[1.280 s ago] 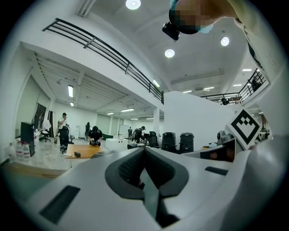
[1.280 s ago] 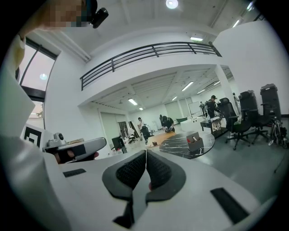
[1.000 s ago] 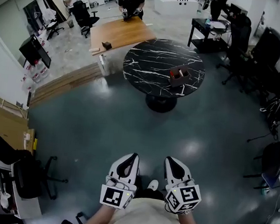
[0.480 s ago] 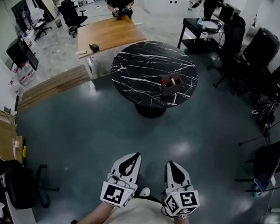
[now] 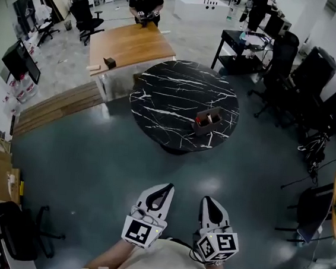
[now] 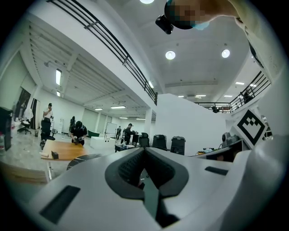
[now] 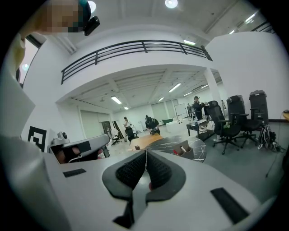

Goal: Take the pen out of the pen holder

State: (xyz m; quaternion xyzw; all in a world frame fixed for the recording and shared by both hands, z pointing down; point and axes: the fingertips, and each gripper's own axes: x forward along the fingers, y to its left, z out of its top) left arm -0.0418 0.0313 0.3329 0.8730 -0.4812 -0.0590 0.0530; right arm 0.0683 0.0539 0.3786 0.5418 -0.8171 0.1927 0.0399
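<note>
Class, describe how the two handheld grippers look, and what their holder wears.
Both the left gripper and the right gripper have white shells that taper to pointed tips. Dark ribbed pads line the jaws. Each gripper carries a cube with black-and-white square markers. The person wears a cream top.

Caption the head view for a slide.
The left gripper and right gripper, both shut, hover well short of the marble table carrying the pen holder.

No text, label, brand or number is showing clearly enough to read in any of the views.
</note>
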